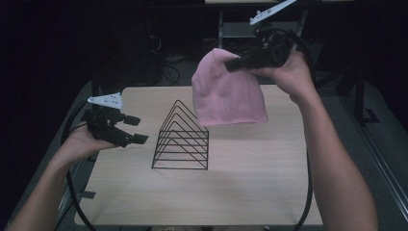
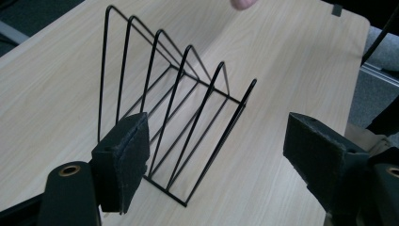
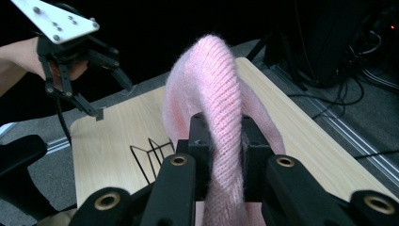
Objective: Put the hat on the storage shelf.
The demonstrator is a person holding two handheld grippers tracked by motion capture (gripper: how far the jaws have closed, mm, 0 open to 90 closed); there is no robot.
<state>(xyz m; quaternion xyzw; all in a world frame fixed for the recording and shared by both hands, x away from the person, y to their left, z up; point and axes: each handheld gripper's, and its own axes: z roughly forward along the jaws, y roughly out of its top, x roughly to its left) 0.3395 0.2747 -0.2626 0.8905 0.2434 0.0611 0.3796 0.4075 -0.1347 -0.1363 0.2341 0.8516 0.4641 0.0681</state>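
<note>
My right tongs (image 1: 235,64) pinch a pink knitted beanie (image 1: 226,91) near its crown, and it hangs in the air at the upper middle of the high view, above the far part of the surface (image 1: 250,183) and clear of it. In the right gripper view the knit (image 3: 221,94) bulges up in a fold between my two pads, which press on it from both sides. My left tongs (image 1: 137,130) sit at the left of the high view, spread wide with nothing between them, hovering over the surface's left edge. Looking along them in the left gripper view, the black wire rack (image 2: 179,108) stands upright on the surface, its triangular dividers in a row, and every slot between them holds nothing. In the high view the rack (image 1: 182,137) stands at the centre of the frame, below and left of the hanging beanie, not touching it.
</note>
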